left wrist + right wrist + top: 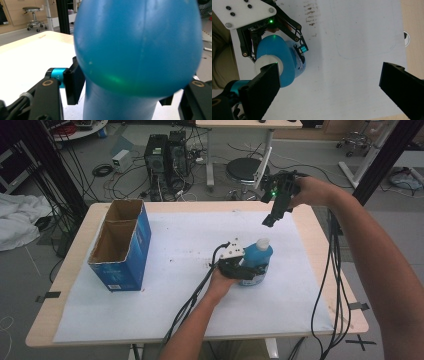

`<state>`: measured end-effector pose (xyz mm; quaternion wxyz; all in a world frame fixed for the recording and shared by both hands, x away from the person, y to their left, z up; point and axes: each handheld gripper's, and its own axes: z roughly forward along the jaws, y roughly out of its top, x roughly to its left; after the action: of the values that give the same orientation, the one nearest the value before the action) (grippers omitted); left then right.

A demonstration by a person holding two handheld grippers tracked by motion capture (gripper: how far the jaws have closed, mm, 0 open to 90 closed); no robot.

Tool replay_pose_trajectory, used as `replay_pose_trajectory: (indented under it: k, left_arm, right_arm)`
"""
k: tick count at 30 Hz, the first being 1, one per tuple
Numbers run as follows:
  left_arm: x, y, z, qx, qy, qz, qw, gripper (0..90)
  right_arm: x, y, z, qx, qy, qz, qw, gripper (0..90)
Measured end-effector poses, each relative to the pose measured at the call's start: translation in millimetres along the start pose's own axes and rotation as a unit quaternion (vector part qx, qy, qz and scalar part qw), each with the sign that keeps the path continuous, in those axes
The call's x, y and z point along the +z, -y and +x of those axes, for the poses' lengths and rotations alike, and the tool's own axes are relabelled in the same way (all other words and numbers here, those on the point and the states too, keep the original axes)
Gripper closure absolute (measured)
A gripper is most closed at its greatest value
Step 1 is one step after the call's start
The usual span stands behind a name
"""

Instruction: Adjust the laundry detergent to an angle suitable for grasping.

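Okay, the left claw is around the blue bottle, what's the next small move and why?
Probably lift the blue bottle a little off the white sheet. The left claw has its pads against both sides of the bottle's body, which stands upright, and the open right claw hangs above and apart, so nothing blocks the way toward the open blue box.

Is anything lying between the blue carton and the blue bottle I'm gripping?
Nothing. In the high view the white sheet is bare, apart from faint smudges, between the blue carton and the blue bottle clamped by the left gripper.
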<state>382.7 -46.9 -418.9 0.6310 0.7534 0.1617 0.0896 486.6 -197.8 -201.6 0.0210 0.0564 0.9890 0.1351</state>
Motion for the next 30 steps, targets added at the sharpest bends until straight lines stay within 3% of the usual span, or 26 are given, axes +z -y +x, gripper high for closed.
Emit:
replay_pose_trajectory:
  k: [18, 23, 30]
  left_arm:
    - [-1.1, -1.5, -1.7, 0.017, -0.006, 0.003, 0.9998, 42.9]
    - [-5.8, -5.2, 0.1, 0.007, 0.006, -0.016, 0.9998, 43.4]
    - [-21.4, -14.1, -0.5, 0.026, 0.033, -0.011, 0.9991, 43.6]
  right_arm:
    - [0.1, -0.7, 1.1, -0.001, -0.001, 0.001, 1.0000, 2.5]
    - [-1.0, 0.8, 1.2, 0.001, 0.001, 0.002, 1.0000, 2.5]
    - [-4.1, 0.7, 7.0, -0.003, 0.004, 0.000, 1.0000, 2.5]
